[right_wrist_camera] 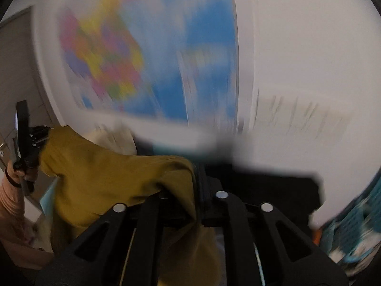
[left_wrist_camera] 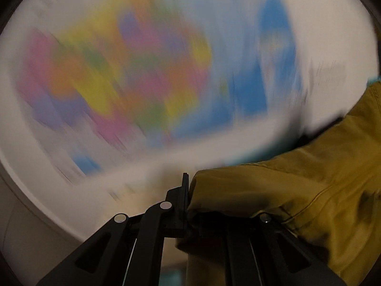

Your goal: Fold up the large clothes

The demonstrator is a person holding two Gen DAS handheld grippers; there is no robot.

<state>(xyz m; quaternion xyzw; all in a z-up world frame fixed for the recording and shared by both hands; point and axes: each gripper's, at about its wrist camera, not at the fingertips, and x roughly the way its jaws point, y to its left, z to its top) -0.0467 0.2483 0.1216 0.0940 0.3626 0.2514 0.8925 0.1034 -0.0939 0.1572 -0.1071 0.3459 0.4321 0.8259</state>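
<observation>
Nearest the left wrist camera, the left gripper [left_wrist_camera: 187, 190] is clamped on a corner of the mustard-yellow garment [left_wrist_camera: 297, 190], which drapes away toward four o'clock. In the right wrist view the right gripper [right_wrist_camera: 197, 190] pinches the same cloth, stretched toward nine o'clock, where a hand [right_wrist_camera: 20, 174] in a pink sleeve [right_wrist_camera: 10, 205] grips the other tool. Farther off, at twelve o'clock, hangs a blurred, many-coloured map [right_wrist_camera: 142, 59] on a white wall [right_wrist_camera: 309, 59].

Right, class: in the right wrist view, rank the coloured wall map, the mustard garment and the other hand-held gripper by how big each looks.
1. Coloured wall map, though blurred.
2. Mustard garment; close to the camera, so its true size against the map is unsure.
3. Left hand-held gripper, smallest.
</observation>
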